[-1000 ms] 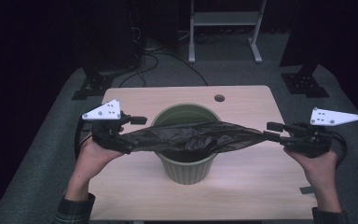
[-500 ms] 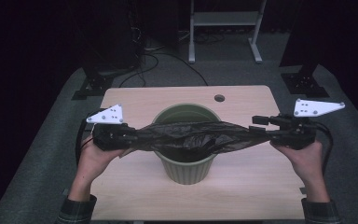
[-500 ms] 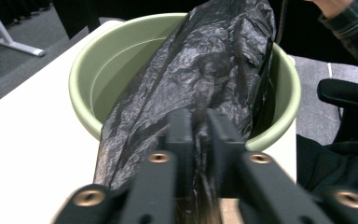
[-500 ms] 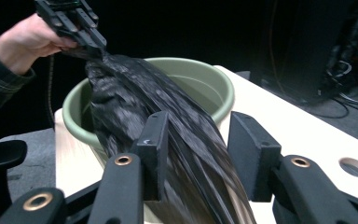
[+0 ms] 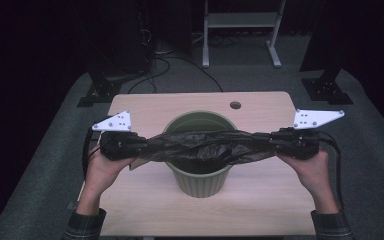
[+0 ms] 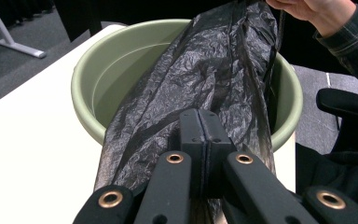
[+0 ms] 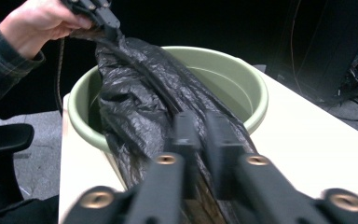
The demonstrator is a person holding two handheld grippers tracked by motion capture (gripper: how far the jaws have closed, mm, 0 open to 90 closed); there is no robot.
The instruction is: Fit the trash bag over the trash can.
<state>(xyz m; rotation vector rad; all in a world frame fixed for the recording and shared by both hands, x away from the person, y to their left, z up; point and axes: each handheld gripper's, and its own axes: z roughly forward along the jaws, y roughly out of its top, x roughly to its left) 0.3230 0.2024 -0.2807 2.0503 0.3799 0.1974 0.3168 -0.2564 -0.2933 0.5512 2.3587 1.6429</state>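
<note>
Above the green bin (image 5: pixel 200 175), black bag (image 5: pixel 200 147) stretched rim to rim, left claw (image 5: pixel 139 146) and right claw (image 5: pixel 266 141) clenched on its ends.

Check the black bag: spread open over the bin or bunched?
Bunched. The black bag runs as a narrow crumpled band across the green bin, clamped between left gripper and right gripper; no mouth shows open.

— What blocks the middle of the desk (image 5: pixel 145 210)?

— The green bucket (image 5: pixel 200 180) stands there, and the black bag (image 5: pixel 200 146) is stretched across its mouth between the left gripper (image 5: pixel 142 146) and the right gripper (image 5: pixel 260 142), so a straight drop into the bucket is barred along that band.

— Where is there room?

— The near strip of desk before the bucket lies bare, as does the far strip around the small hole (image 5: pixel 235 105).
</note>
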